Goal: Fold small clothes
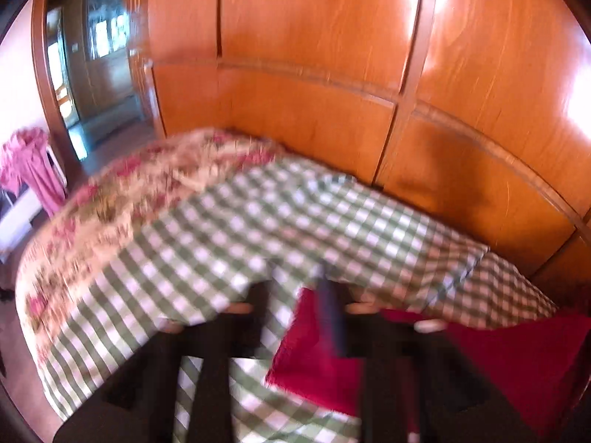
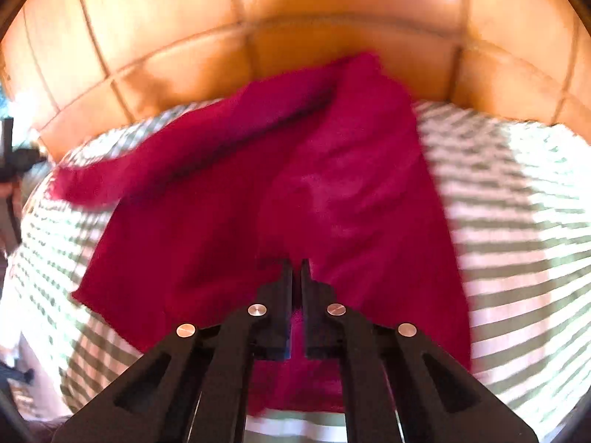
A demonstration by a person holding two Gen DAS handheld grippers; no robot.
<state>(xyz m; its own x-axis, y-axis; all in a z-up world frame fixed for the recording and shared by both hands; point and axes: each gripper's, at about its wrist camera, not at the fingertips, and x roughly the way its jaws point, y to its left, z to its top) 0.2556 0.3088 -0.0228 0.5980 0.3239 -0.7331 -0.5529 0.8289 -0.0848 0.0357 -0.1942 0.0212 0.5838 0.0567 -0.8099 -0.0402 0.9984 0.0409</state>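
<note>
Glossy orange wood panelling (image 1: 314, 74) is backing the green-checked bedsheet (image 1: 229, 236) you are working over, with a floral blanket (image 1: 122, 199) bunched at its far left. You are holding the red garment (image 2: 332, 184) draped on the sheet, likely mid-fold. Your right gripper (image 2: 296, 269) is pinching its near edge, jaws pressed together on cloth. Your left gripper (image 1: 299, 288) is blurring beside another red corner; its jaws appear apart. Next, carry the pinched edge across, keeping it taut.
</note>
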